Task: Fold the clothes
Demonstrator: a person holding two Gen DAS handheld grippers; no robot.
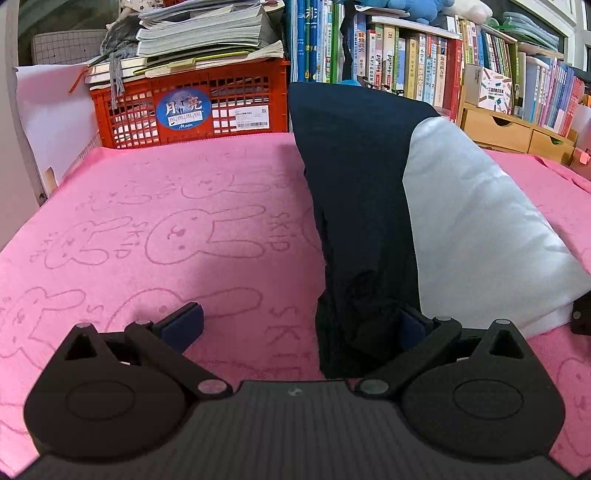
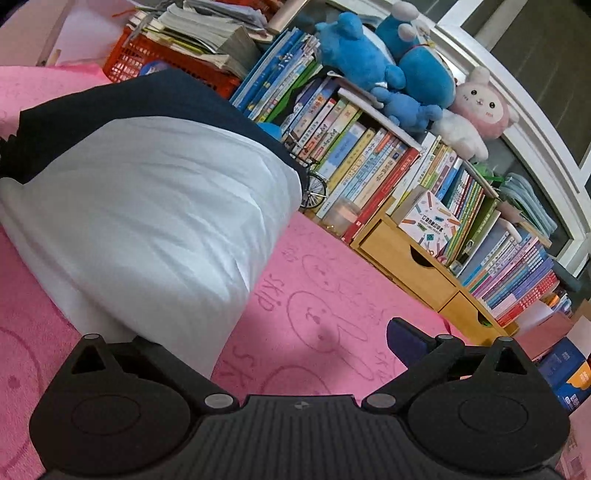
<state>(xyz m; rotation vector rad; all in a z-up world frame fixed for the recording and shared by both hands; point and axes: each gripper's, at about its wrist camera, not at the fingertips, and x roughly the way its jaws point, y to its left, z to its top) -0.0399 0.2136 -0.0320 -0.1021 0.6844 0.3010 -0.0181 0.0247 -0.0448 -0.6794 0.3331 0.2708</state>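
**Two grippers at a half-folded garment on a pink towel**

The left gripper (image 1: 301, 325) stands with its jaws spread wide above the pink bunny-print towel (image 1: 147, 206); its right finger is pressed into the dark navy edge of the garment (image 1: 354, 184), the left finger over bare towel. The right gripper (image 2: 266, 336) is also spread apart, its left finger hidden behind the garment's white panel (image 2: 147, 206), its right finger clear over the towel. Neither pair of jaws is closed on cloth.

One garment is in play, navy and white, rising in a mound at the middle of the towel between the two tools.

The left wrist view alone gives the face of one red plastic crate (image 1: 188, 107), with a round blue "Moon" sticker and a stack of books and papers (image 1: 207, 33) piled on top. The right wrist view alone shows four plush toys on the bookshelf (image 2: 369, 162): three blue plush toys (image 2: 354, 55) and one pink plush rabbit (image 2: 480, 103), plus a small model bicycle (image 2: 314, 188). A wooden drawer unit (image 2: 402, 258) with two drawers, both shut, appears in both views.
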